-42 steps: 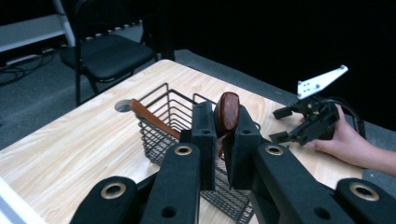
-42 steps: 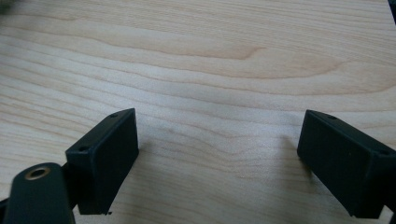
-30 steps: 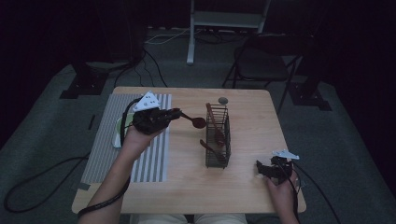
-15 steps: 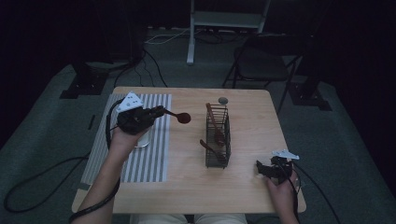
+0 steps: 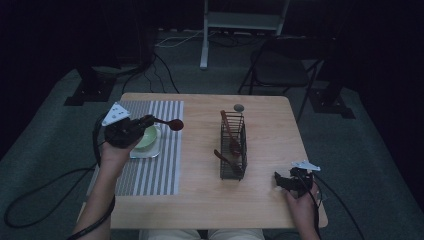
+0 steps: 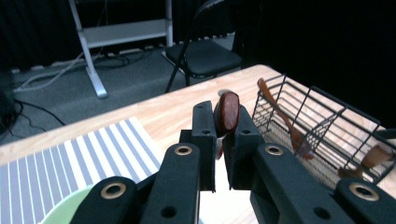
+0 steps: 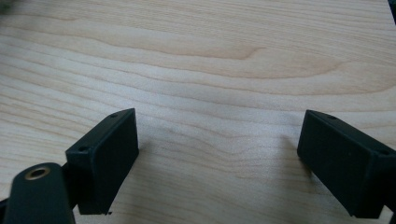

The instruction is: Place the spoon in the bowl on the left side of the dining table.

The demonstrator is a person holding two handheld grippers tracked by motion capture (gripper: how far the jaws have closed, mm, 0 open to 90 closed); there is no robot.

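Left gripper (image 5: 150, 121) pinches a wooden spoon (image 5: 170, 123) by its handle, above the striped mat (image 5: 150, 175) near the tabletop's left edge, spoon bowl past the green bowl (image 5: 146, 140) toward the wire basket (image 5: 233, 160). Basket sits mid-table with 2 wooden utensils (image 5: 229, 134) inside. Right gripper (image 7: 217, 163) rests near the front right corner, jaws spread with nothing between them.

Your spoon (image 5: 170, 123) is dark reddish-brown wood, with a slim handle and a rounded bowl at its far end. It is off the table, roughly level, above the striped mat's right part near the table's far-left corner, its bowl pointing toward the right edge. In the left gripper view, the bowl (image 6: 227, 112) stands on edge, its handle clamped below.
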